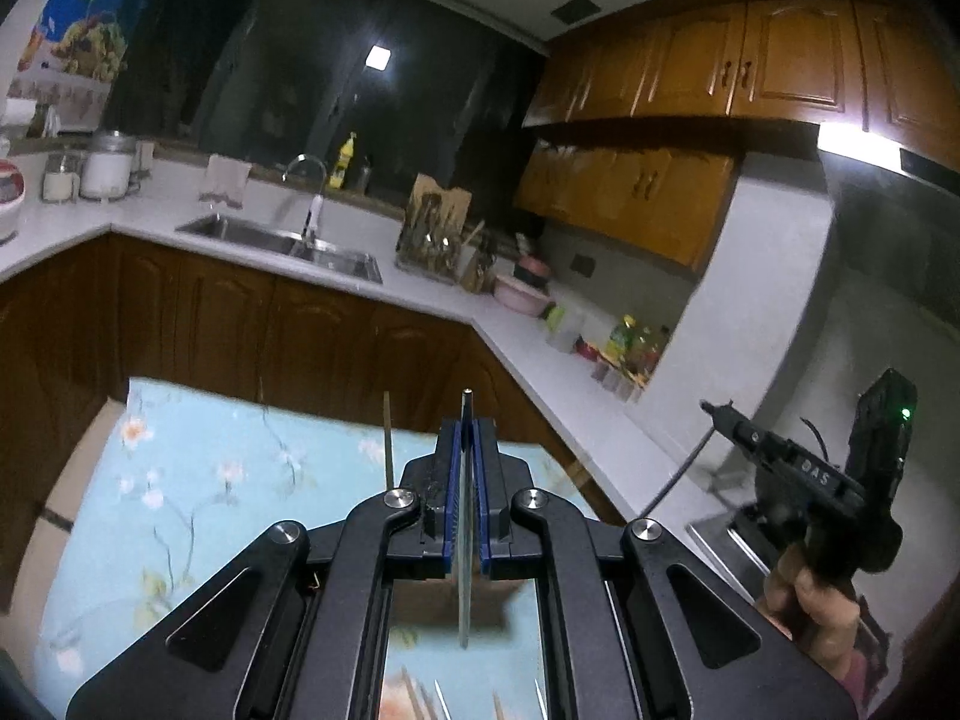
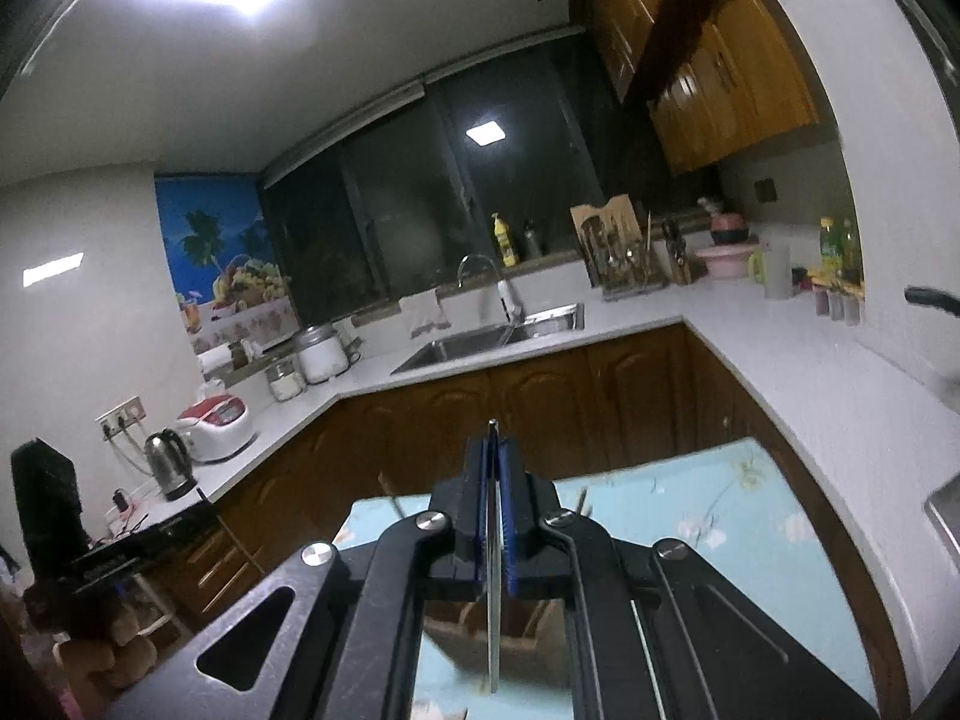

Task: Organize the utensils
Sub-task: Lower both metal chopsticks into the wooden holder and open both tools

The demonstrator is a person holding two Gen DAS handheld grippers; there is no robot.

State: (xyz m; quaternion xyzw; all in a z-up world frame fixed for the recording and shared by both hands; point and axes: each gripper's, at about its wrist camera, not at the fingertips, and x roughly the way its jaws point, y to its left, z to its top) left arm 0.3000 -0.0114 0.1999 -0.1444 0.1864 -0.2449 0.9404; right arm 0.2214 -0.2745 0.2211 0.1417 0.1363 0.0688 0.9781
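In the left wrist view my left gripper [image 1: 467, 438] is shut on a thin flat metal utensil [image 1: 463, 600] seen edge-on, its tip poking out past the blue pads. It hangs above a table with a light blue flowered cloth [image 1: 198, 480]. In the right wrist view my right gripper [image 2: 493, 450] is shut on a similar thin metal utensil [image 2: 493, 630]. Under it stands a brown wooden holder [image 2: 528, 630] with sticks in it. The right gripper [image 1: 717, 407] also shows at the right of the left view, held by a hand [image 1: 804, 594], with a thin grey shaft [image 1: 672, 483] hanging from it.
A wooden stick [image 1: 387, 444] rises beside the left gripper, and several pointed tips [image 1: 441, 697] show at the bottom edge. Beyond the table runs a white L-shaped counter [image 2: 780, 378] with a sink [image 2: 480, 342], a utensil rack [image 2: 618, 264], jars, a kettle [image 2: 168, 462] and a rice cooker [image 2: 216, 423].
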